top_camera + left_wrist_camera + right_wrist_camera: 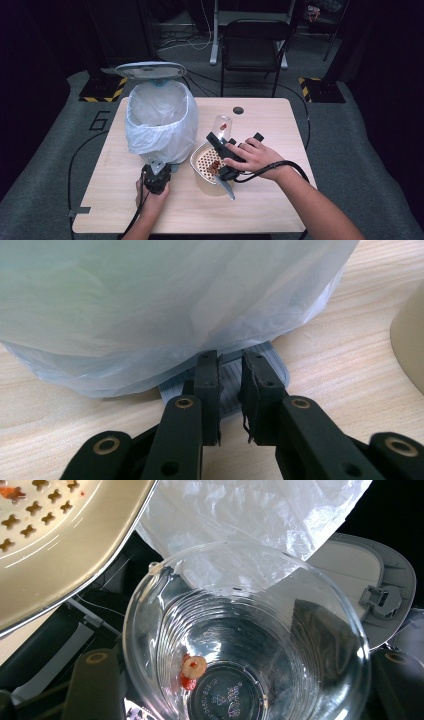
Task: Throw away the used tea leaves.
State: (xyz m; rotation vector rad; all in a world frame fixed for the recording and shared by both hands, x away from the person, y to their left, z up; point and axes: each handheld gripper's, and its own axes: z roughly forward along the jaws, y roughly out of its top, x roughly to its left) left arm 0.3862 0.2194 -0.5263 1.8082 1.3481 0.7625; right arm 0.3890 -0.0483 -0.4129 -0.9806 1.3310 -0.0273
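A pedal bin (160,120) lined with a white plastic bag stands on the table's left, its lid (150,70) raised. My left gripper (159,166) (231,362) is shut, and its tips rest on the grey ribbed pedal (274,360) at the bin's foot. My right gripper (220,136) is shut on a clear plastic cup (222,125) (240,645), tilted over a beige perforated strainer bowl (200,156) (65,530). A red and white food scrap (192,669) clings near the cup's bottom. More reddish bits lie in the strainer.
The wooden table (270,210) has a cable hole (238,110) at the back. A black folding chair (255,45) stands behind the table. The bag (260,510) and bin lid (360,580) lie beyond the cup's mouth. The bowl's beige side (410,340) is to the pedal's right.
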